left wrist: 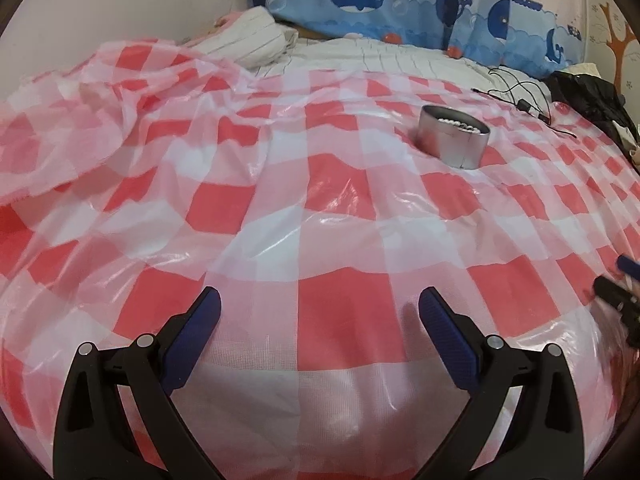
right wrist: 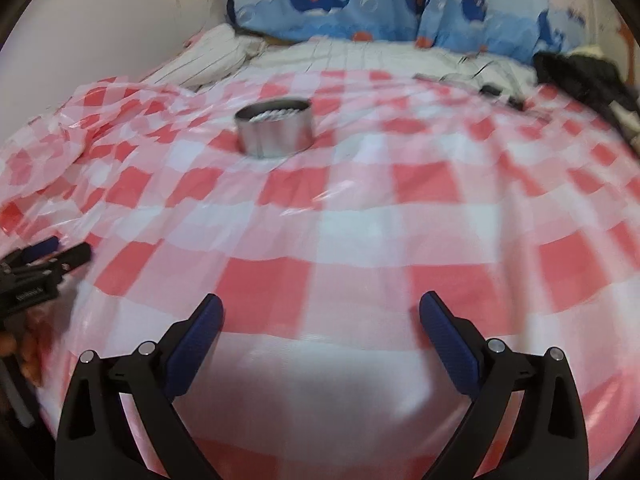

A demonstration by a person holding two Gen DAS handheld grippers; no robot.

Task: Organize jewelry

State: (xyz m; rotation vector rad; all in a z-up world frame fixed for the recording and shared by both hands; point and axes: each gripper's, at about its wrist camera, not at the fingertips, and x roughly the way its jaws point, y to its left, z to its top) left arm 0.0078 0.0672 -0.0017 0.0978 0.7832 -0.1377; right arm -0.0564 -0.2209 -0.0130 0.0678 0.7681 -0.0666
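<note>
Nearest, the left gripper (left wrist: 320,308) and right gripper (right wrist: 320,312) both hover with fingers spread wide, holding nothing, over the checked plastic sheet (left wrist: 280,208) on the bed. Farther on, the round metal tin (left wrist: 454,136) sits upright with pearl-like beads (left wrist: 456,123) inside. The soft, slippery sheet could let the tin tip if nudged sideways

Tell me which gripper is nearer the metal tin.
Neither clearly. Left gripper has the metal tin ahead to its right; right gripper has it ahead to its left. Both are open, well short.
</note>
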